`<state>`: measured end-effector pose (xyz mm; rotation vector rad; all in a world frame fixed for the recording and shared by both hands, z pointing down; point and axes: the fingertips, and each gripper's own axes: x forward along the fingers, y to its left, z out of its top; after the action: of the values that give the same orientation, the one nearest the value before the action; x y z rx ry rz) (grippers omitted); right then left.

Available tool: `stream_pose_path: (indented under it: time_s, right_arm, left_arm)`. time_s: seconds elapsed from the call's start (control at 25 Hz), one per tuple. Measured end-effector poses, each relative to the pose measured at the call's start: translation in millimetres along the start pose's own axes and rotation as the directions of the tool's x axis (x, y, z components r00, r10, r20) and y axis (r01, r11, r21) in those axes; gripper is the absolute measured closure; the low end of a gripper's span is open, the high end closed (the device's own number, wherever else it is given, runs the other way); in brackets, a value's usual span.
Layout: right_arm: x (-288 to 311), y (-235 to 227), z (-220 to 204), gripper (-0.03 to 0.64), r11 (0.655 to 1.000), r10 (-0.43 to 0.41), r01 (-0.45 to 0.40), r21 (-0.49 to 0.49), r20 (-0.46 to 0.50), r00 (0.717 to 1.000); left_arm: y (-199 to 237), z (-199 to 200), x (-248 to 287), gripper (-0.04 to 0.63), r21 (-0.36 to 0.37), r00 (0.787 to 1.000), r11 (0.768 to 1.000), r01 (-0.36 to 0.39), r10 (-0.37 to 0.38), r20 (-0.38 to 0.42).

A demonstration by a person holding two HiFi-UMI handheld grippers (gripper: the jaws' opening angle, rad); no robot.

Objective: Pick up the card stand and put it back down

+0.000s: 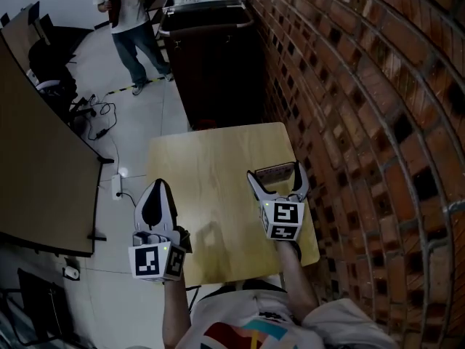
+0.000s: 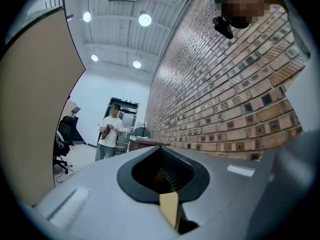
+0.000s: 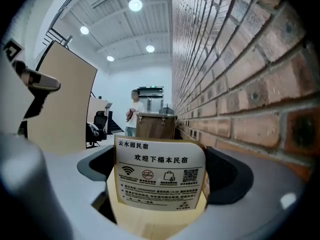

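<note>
A: Right side?

B: Right gripper (image 1: 277,180) fingers (image 3: 227,176) are spread wide and clamped on the card stand (image 3: 160,176), with one pad against each side edge. Nothing else is between them.

A: Orientation of the stand?

B: Upright. The long axis runs side to side, straight across the gap from finger to finger. The printed face points back at the gripper camera, toward the person, and the back faces away down the room. The card is wider than tall, with a wooden base (image 3: 150,219) under it.

A: Where is it?

B: The card stand (image 1: 276,171) is at the far right corner of the worktop (image 1: 211,187), just beside the brick wall (image 1: 363,122). Can't tell if the base touches the wood or sits just above it.

A: Left?

B: Left gripper (image 1: 160,189) fingers (image 2: 130,176) are closed tip to tip, gripping nothing. A tan strip (image 2: 170,209) shows low behind the tips, and I can't tell what it is. The gripper sits over the worktop's left edge, well apart from the stand and pointing the same way as the right one.

A: Counts?

B:
- One card stand.
- Two grippers, with one marker cube each.
- One small wooden worktop.

Further out there's one dark cabinet (image 1: 214,64) past the far edge, along the wall. One person (image 1: 134,20) in a white shirt stands near it, and there's one office chair (image 1: 47,57) at left.
</note>
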<state>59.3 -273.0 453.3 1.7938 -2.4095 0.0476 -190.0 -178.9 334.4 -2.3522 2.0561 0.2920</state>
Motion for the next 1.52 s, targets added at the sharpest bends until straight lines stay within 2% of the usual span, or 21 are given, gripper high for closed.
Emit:
stream_pose_path:
  time_s: [0.24,0.44,0.76,0.92,1.24,1.52]
  right_arm:
    - [-26.9,8.6,56.3,0.072,0.998,0.049,-0.051,0.02,0.093,0.994]
    - [-61.2,14.9,82.8,0.072,0.997,0.069,-0.075,0.035,0.15,0.986]
    - [-77.8,22.0,83.9,0.072,0.996,0.081,-0.085,0.015,0.16,0.984]
    - [-80.0,24.2,88.2,0.072,0.996,0.088,-0.092,0.017,0.172,0.981]
    - [-83.8,25.8,92.8,0.072,0.996,0.088,-0.092,0.015,0.183,0.979]
    - [-82.2,26.8,89.9,0.072,0.995,0.093,-0.097,0.02,0.175,0.98]
  left_arm:
    - [-10.6,8.8,-2.8,0.612,0.053,1.0,0.999,0.007,-0.008,0.022]
    - [-15.9,14.3,-13.1,0.611,0.084,0.999,0.996,0.016,-0.019,0.033]
    - [-18.5,16.7,-24.1,0.608,0.102,0.999,0.994,0.026,-0.03,0.035]
    - [-17.4,17.2,-25.3,0.601,0.137,1.0,0.991,0.001,-0.004,0.028]
    - [-8.2,20.9,-32.5,0.601,0.106,0.999,0.994,-0.029,0.025,0.043]
    - [-7.2,20.3,-32.2,0.601,0.099,0.999,0.995,-0.027,0.023,0.04]
